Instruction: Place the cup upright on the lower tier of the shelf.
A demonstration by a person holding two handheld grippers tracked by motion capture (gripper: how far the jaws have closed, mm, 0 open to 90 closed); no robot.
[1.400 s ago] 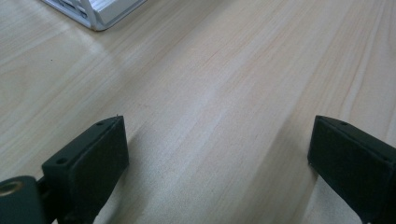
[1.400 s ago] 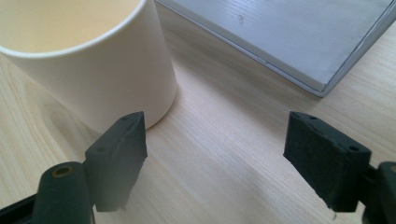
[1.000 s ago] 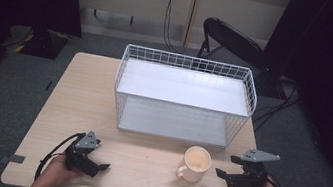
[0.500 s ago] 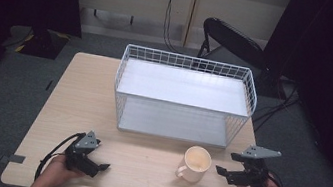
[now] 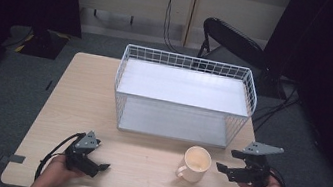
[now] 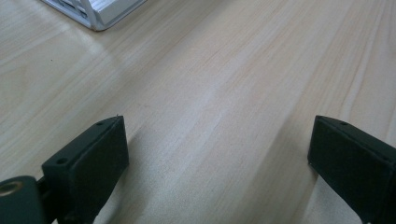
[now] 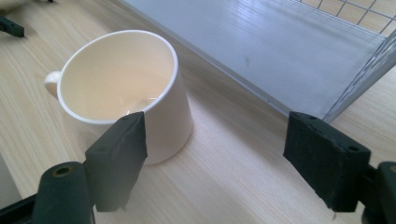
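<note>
1 cream mug (image 5: pixel 195 163): upright on the wooden table (image 5: pixel 83 95), mouth up, handle toward the table's near-left, just in front of the white wire basket (image 5: pixel 184 96) (its open side faces the mug). 1 right gripper (image 5: pixel 226 171): jaws spread wide, empty, just right of the mug, pointing at it. 1 left gripper (image 5: pixel 101 167): jaws spread wide, empty, low over bare wood at near-left, well apart from the mug.

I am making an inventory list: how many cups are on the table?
1. The cup stands upright on the table, in front of the wire basket, beside the right gripper. None looks hidden.
</note>
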